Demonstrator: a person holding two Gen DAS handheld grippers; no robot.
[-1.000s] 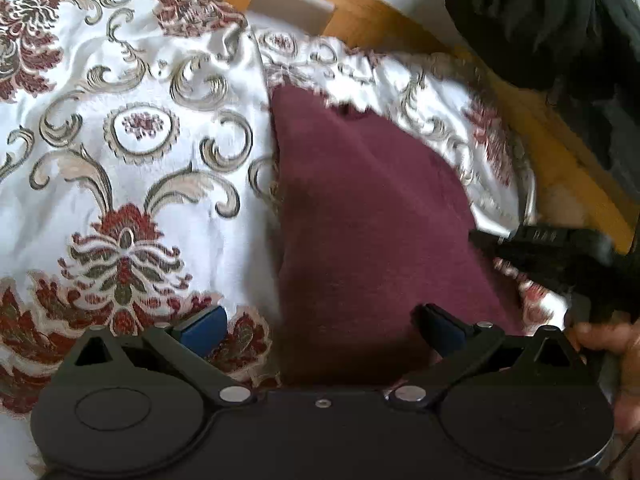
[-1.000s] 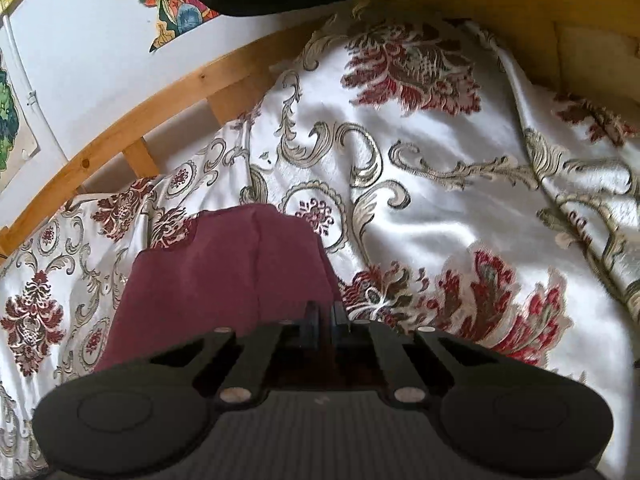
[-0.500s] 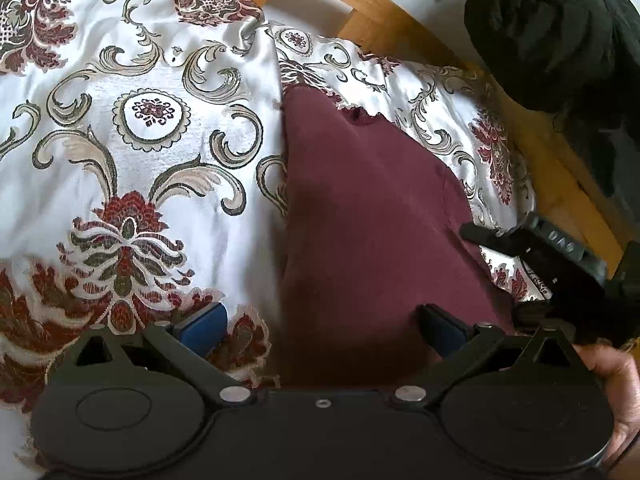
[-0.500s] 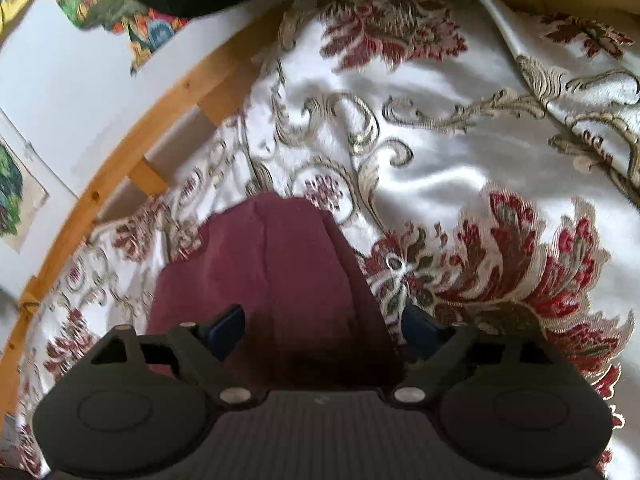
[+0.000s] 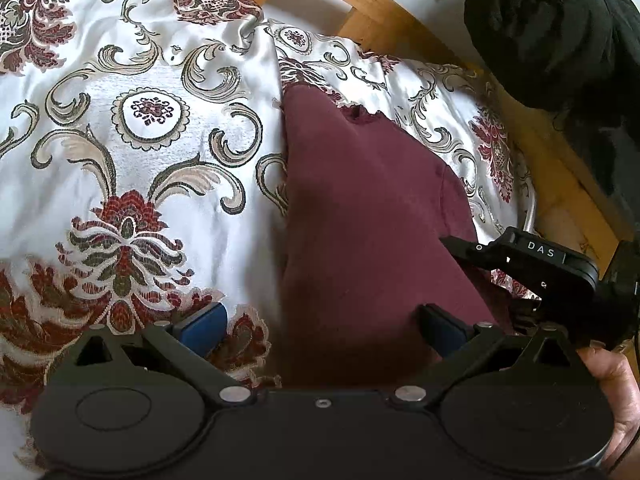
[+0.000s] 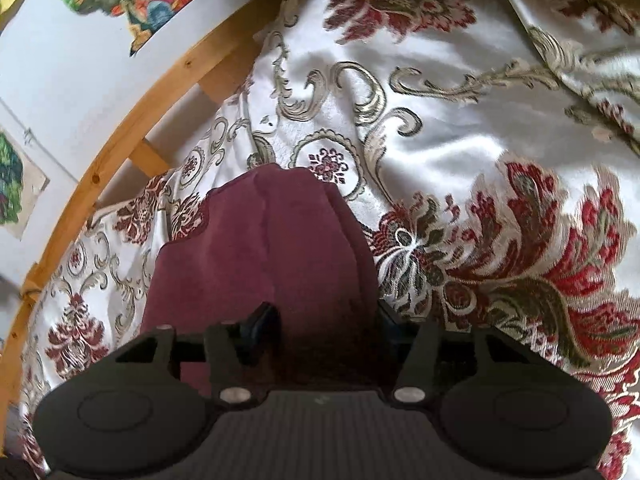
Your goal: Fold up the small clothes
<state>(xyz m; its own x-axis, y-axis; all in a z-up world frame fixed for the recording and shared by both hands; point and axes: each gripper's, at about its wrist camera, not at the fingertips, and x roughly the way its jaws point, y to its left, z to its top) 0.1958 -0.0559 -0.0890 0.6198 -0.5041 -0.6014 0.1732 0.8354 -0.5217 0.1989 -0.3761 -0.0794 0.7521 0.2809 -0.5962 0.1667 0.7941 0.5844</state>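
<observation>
A bedspread (image 5: 140, 152) lay under the maroon garment (image 5: 360, 220), which sat between the open left claw (image 5: 324, 328) and the closing right claw (image 6: 324, 320).

A wooden-framed bed (image 5: 400, 20) bears a white floral satin bedspread (image 5: 160, 160), with a folded maroon garment (image 5: 360, 220) on it.

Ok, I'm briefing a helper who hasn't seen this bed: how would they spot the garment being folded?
Find the white satin bedspread with red and gold floral scrolls, beside the wooden bed frame. The maroon garment lies flat on it near that frame. It is the only plain, single-colour cloth there.
</observation>
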